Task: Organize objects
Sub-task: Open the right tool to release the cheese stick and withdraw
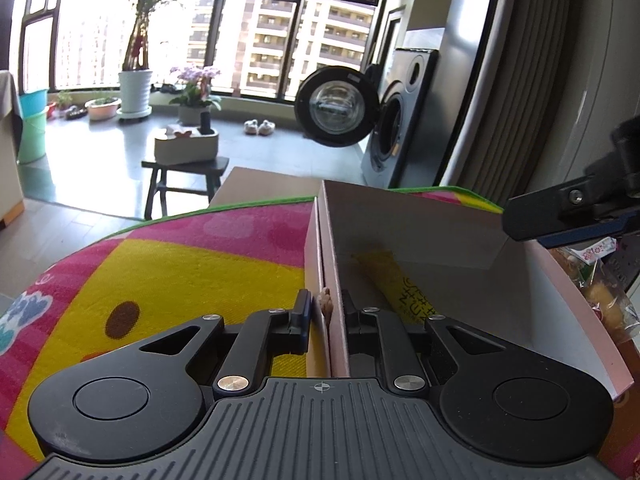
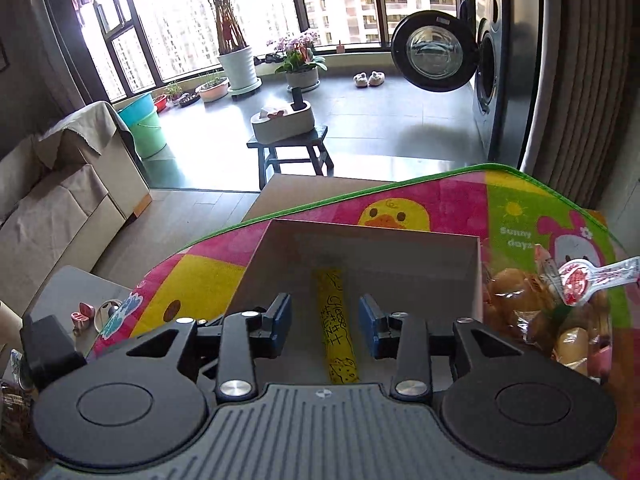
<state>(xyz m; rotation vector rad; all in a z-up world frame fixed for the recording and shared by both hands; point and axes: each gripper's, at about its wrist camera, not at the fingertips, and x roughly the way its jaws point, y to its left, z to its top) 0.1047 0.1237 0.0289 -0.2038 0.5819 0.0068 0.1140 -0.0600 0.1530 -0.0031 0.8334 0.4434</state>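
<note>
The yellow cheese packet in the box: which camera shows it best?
The right wrist view: the yellow cheese packet lies nearly full length on the box floor, its "Cheese" print readable. In the left wrist view, the left claw, gripping the box wall, hides its near end.

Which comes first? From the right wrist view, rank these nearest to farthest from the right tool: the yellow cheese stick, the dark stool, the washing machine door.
1. Yellow cheese stick: lying in the box, directly between the right tool's open fingers.
2. Dark stool: on the floor beyond the mat, ahead and slightly left.
3. Washing machine door: swung open at the far right, near the windows.
</note>
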